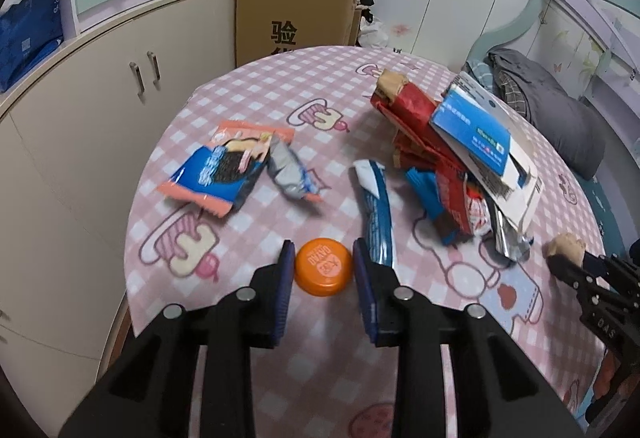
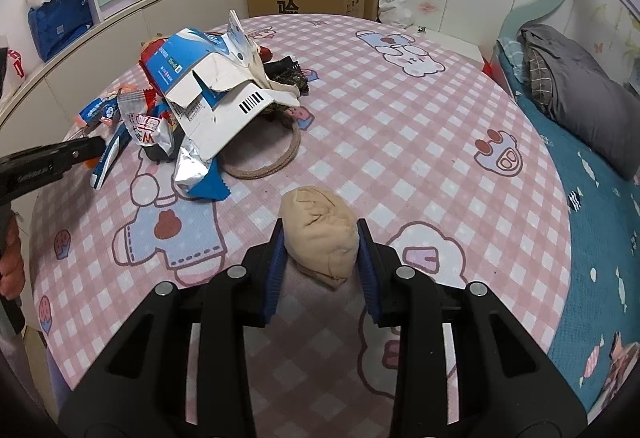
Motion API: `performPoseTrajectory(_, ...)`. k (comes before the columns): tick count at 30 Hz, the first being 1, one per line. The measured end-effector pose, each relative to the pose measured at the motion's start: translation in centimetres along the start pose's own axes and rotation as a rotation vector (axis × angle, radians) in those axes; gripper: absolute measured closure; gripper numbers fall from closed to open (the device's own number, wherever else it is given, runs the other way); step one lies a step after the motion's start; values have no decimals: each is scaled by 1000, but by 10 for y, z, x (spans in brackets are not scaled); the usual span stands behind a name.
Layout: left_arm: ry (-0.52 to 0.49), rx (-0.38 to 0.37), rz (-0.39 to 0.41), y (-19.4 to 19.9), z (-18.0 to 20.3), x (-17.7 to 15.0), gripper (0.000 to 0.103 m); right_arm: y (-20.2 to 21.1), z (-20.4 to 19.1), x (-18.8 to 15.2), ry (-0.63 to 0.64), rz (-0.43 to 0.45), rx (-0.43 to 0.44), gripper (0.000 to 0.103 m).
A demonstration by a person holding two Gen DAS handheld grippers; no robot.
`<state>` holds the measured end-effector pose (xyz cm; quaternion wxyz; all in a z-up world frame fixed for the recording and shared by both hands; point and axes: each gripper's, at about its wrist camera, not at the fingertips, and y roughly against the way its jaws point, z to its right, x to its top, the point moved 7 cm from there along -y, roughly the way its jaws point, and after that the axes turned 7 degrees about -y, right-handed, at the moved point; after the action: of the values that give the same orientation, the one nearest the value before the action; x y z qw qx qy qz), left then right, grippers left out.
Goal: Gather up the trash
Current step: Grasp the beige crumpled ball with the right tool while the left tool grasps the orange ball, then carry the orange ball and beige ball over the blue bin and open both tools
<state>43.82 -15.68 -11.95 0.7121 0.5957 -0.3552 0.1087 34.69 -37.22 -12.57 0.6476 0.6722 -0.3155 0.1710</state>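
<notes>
Ok so, going left to right over the pink checked table. Far left there's the orange-and-blue snack wrapper with a crumpled silver one touching its right edge, both lying flat, loose and apart from the rest.

My left gripper has the orange bottle cap sitting right between the tips. The jaws are only a bit wider than the cap, and I honestly can't tell if the pads are pressing on it or just flanking it. My worry is that the cap is round, low and slick, so if I close off-centre it'll probably squirt out forward and skid into the blue wrapper strip just beside my right finger, or I'll pinch that strip along with it.

Next over is the trash heap, red bags with a torn blue-and-white carton leaning on top. It looks top-heavy, and a nudge could tip the carton off.

My right gripper is squeezed partway shut on a beige crumpled wad, with the pads pressing both sides. It's soft and bulging out above the tips, so a loose grip could let it slide out on the way to the heap. Both arms are also close, so I could knock them together.
</notes>
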Motion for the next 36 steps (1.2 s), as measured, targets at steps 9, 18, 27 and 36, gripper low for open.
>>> performPoseTrajectory(9, 14, -11, 35, 29, -9, -22, 74, 16, -26, -12, 0, 22, 32, 71)
performPoseTrajectory(18, 56, 34, 64, 62, -47, -55, 74, 27, -97, -25, 100, 23, 109, 71)
performPoseTrajectory(27, 131, 103, 97, 99, -108, -92, 74, 38, -189, -40, 236, 45, 189, 71)
performPoseTrajectory(36, 262, 184, 84, 127, -171, -143, 74, 45, -284, -64, 368, 32, 287, 71)
